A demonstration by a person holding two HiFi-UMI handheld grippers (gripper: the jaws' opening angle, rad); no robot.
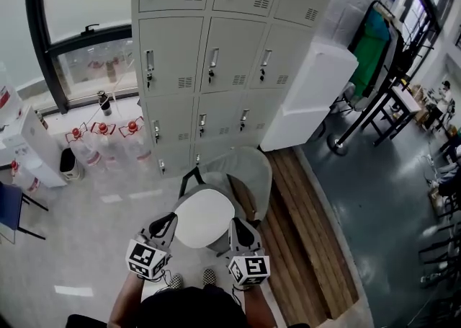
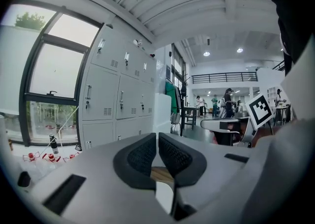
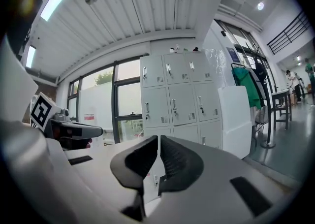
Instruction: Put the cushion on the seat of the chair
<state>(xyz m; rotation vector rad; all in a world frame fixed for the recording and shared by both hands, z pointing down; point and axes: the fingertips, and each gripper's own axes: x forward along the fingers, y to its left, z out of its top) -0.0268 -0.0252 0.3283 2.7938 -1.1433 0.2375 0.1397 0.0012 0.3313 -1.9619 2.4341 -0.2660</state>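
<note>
A round white cushion [image 1: 205, 218] hangs between my two grippers, just above the grey chair [image 1: 252, 175] that stands in front of the lockers. My left gripper [image 1: 168, 227] is shut on the cushion's left edge and my right gripper [image 1: 240, 231] is shut on its right edge. In the left gripper view the dark pads [image 2: 142, 156] of the left gripper [image 2: 157, 137] pinch a thin white strip of cushion [image 2: 165, 198]. In the right gripper view the right gripper [image 3: 159, 139] clamps white cushion fabric [image 3: 152, 178]. The cushion hides most of the chair's seat.
Grey lockers [image 1: 216, 52] stand behind the chair, with a white cabinet [image 1: 310, 96] to their right. A wooden floor strip [image 1: 302, 233] runs along the chair's right. Red-capped bottles [image 1: 101, 132] and a black bin [image 1: 68, 163] are at the left, a black rack [image 1: 371, 45] at the far right.
</note>
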